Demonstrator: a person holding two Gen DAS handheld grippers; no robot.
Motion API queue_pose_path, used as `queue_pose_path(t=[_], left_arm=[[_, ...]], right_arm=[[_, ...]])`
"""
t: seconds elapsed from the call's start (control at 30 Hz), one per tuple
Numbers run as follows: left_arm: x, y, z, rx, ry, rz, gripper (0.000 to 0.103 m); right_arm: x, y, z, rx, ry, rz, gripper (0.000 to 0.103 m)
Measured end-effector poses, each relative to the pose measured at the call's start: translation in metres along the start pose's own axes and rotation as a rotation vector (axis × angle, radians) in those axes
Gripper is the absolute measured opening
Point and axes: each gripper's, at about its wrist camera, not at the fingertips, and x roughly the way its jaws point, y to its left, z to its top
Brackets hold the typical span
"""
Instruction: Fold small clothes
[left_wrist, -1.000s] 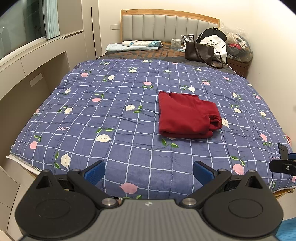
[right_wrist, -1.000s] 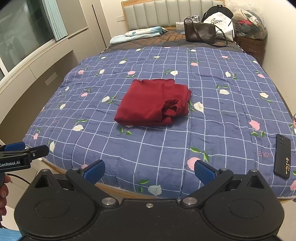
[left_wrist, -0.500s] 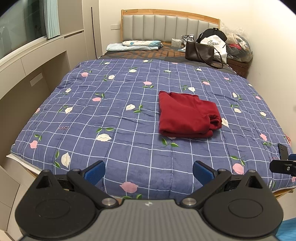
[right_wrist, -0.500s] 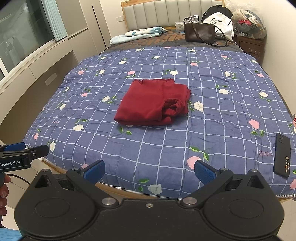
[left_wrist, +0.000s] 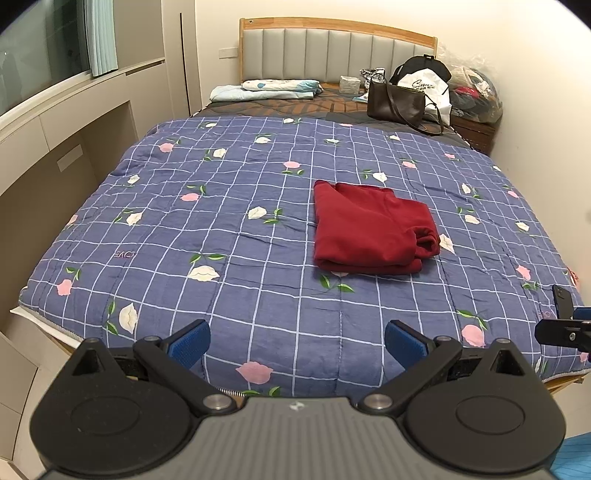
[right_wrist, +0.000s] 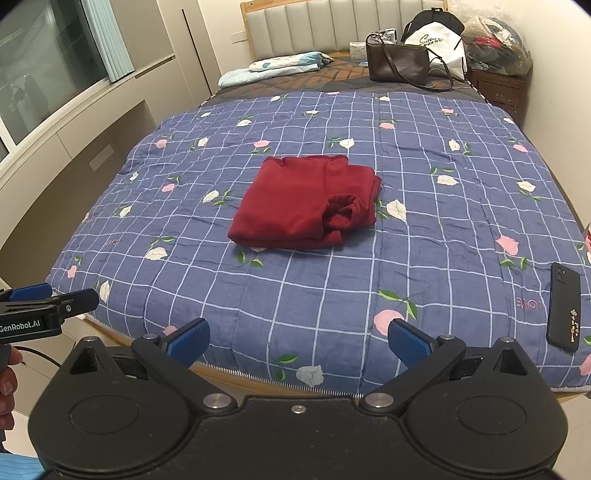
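Both grippers, left (left_wrist: 297, 338) and right (right_wrist: 299, 338), jaws apart, empty, at bed foot; red garment (right_wrist: 306, 201) folded mid-quilt (right_wrist: 443, 221); tidy bunched right edge, pinch low

Rig check from my end: left gripper (left_wrist: 297, 341) has matte black linkage arms, blue ribbed pads (left_wrist: 190, 341) on both fingers, silver pivot screws, two round black discs on either side, and a grey ribbed housing with a small white logo. My right gripper (right_wrist: 299, 341) is the same build with a black housing and a single centre screw. In the right view I see the left unit side-on: white "GenRobot.AI" lettering, a thin black cable trailing below it, and a light blue striped sleeve (right_wrist: 16, 467) at the corner.
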Motion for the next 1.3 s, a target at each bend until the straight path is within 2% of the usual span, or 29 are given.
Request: queue_pose_path(t=[0.1, 1.3], left_arm=[[-0.0035, -0.0015, 0.0001, -0.007, -0.021, 0.035, 0.103], [-0.0015, 0.0035, 0.0031, -0.011, -0.013, 0.02, 0.102]], right_arm=[[0.0001, -0.0003, -0.0007, 0.001, 0.0, 0.0, 0.102], [0.0006, 0.0022, 0.0009, 0.004, 0.002, -0.007, 0.102]])
